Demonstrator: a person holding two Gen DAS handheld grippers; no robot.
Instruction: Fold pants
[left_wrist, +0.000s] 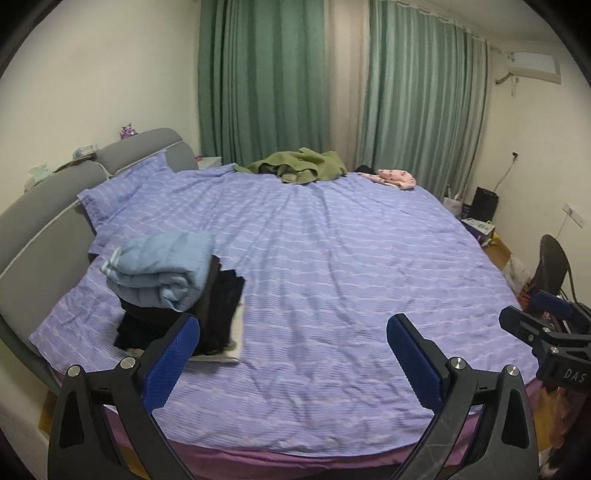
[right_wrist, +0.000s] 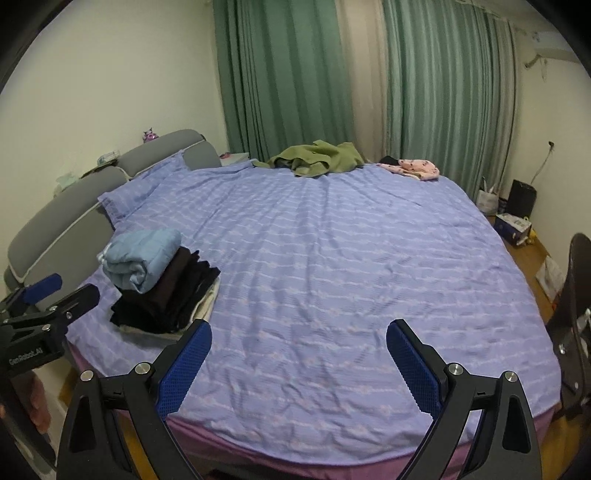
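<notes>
A crumpled olive-green garment (left_wrist: 299, 166) (right_wrist: 317, 157), likely the pants, lies at the far side of the bed. A stack of folded dark clothes (left_wrist: 207, 314) (right_wrist: 173, 295) with a folded light-blue piece (left_wrist: 162, 269) (right_wrist: 140, 258) on top sits at the bed's near left. My left gripper (left_wrist: 293, 336) is open and empty above the near bed edge, just right of the stack. My right gripper (right_wrist: 299, 341) is open and empty above the near bed edge. Each gripper shows at the side of the other's view, the right one (left_wrist: 532, 314) and the left one (right_wrist: 70, 291).
The bed has a purple striped cover (left_wrist: 332, 266) (right_wrist: 332, 258) and a grey headboard (left_wrist: 48, 206) (right_wrist: 74, 206) at left. A pink garment (left_wrist: 395, 177) (right_wrist: 413, 168) lies at the far right corner. Green curtains (left_wrist: 266, 81) hang behind. A chair (left_wrist: 554, 266) and boxes (right_wrist: 513, 225) stand at right.
</notes>
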